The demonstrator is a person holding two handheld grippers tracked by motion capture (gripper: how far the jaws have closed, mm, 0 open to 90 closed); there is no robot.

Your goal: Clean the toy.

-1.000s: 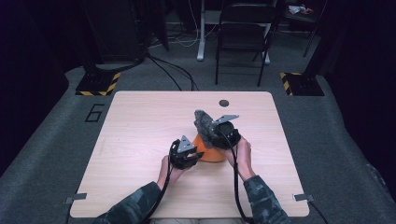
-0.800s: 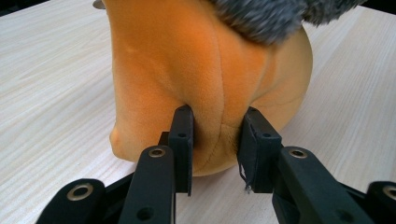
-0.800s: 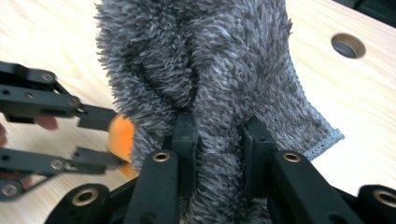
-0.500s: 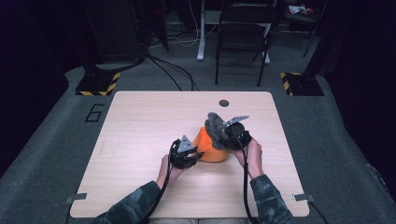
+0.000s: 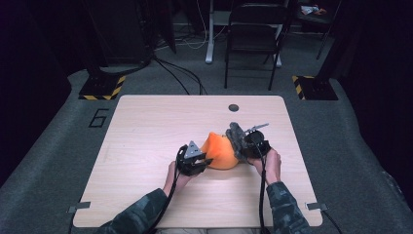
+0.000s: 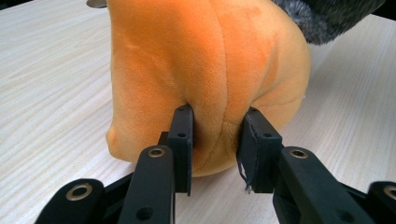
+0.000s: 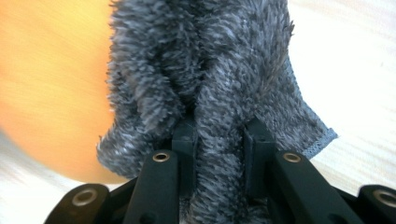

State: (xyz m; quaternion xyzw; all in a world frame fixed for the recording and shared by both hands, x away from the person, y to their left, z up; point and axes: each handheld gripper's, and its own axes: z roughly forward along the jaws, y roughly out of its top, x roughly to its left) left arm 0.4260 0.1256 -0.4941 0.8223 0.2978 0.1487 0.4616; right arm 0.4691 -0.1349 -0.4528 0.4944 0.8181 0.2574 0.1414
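We see the left gripper [image 5: 207,162] pinching a rounded orange plush toy [image 5: 220,152] that rests on the pale wooden table [image 5: 146,126]. In the left gripper view its two black jaws press into a fold low on the soft orange fabric [image 6: 210,84], which bulges between and above them; the toy's underside sits on the tabletop [image 6: 51,93] just ahead of the jaws. Beyond the toy, up and to the right of this gripper, a tuft of dark fur [image 6: 322,18] peeks over the orange body.

The right gripper [image 5: 242,145] is clamped on a shaggy grey cloth with a stitched edge [image 5: 236,137]. In the right gripper view the jaws are squeezed onto a thick ridge of the grey pile [image 7: 210,93], and the cloth rises straight up from them, with its hemmed corner hanging out to the right of the jaws. To the left of this gripper, behind the cloth, lies the orange plush [image 7: 51,84], blurred here, so we cannot be sure whether the cloth touches it or only hangs just beside it.

From the high view, the two grippers face each other with the orange toy between them: the left one on the toy's near-left side, the right one at its right, with the grey cloth held up against the toy's upper right flank. A small dark round hole [image 5: 234,107] sits in the table well beyond both grippers.
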